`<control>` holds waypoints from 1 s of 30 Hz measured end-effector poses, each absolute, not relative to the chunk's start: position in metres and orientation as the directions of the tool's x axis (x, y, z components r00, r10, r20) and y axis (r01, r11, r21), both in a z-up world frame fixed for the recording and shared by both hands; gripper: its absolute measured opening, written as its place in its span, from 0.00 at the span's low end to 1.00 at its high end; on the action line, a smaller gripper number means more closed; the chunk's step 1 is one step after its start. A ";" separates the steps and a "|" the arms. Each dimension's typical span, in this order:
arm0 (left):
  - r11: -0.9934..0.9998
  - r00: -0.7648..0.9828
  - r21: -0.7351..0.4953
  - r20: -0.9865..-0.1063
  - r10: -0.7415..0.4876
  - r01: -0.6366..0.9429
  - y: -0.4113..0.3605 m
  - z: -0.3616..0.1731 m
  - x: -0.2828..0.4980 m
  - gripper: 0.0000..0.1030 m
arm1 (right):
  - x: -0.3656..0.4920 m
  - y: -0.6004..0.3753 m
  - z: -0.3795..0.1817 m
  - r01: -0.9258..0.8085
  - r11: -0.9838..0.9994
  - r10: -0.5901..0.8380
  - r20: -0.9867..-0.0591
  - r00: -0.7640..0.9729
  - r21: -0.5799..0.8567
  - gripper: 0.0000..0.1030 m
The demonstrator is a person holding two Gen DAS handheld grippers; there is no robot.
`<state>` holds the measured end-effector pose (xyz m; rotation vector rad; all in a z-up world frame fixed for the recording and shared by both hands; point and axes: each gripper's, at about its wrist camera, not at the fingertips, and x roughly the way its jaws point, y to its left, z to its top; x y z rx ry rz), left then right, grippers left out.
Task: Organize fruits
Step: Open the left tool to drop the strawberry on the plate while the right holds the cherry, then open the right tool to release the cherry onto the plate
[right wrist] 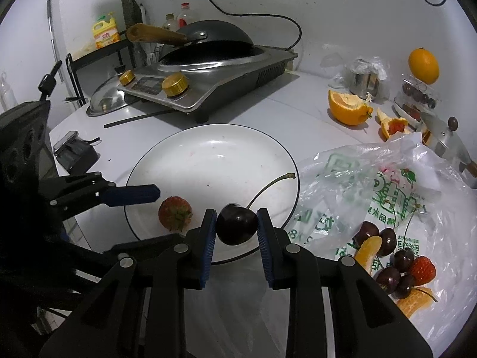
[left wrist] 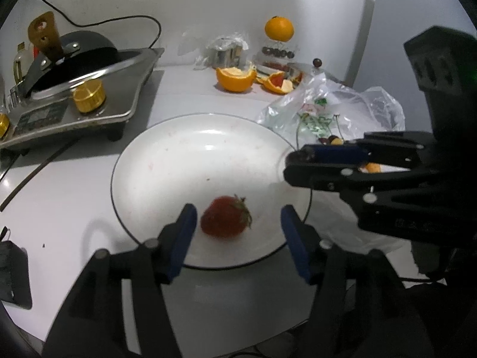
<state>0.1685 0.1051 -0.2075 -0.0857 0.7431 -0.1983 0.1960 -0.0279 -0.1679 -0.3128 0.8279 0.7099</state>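
Strawberry (left wrist: 225, 216) on plate (left wrist: 184, 149), between spread left tongs (left wrist: 235, 226), right tongs (right wrist: 237, 228) clamping cherry (right wrist: 237, 227)

The left gripper (left wrist: 237, 229), a black linkage frame with two blue ribbed finger pads (left wrist: 184, 238), stands with its jaws spread wide apart and nothing pressed between them. It points forward and slightly downward, its pads level with each other. The right gripper (right wrist: 237, 228), of the same black frame and blue pads (right wrist: 208, 235), has its jaws drawn in close, pinching a dark round cherry (right wrist: 237, 228) from both sides. In the left wrist view it reaches in sideways from the right.
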 end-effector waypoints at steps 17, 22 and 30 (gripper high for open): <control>0.996 0.758 -0.084 -0.647 -0.078 0.031 0.133 -0.201 0.151 0.59 | 0.188 -0.006 -0.184 -0.733 0.680 0.461 -0.798 0.388 0.036 0.29; 0.997 0.760 -0.081 -0.646 -0.066 0.018 0.134 -0.200 0.151 0.66 | 0.188 -0.010 -0.182 -0.731 0.682 0.463 -0.795 0.393 0.036 0.40; 0.997 0.760 -0.070 -0.646 -0.066 0.027 0.120 -0.195 0.156 0.66 | 0.186 -0.035 -0.168 -0.700 0.714 0.462 -0.767 0.444 0.025 0.40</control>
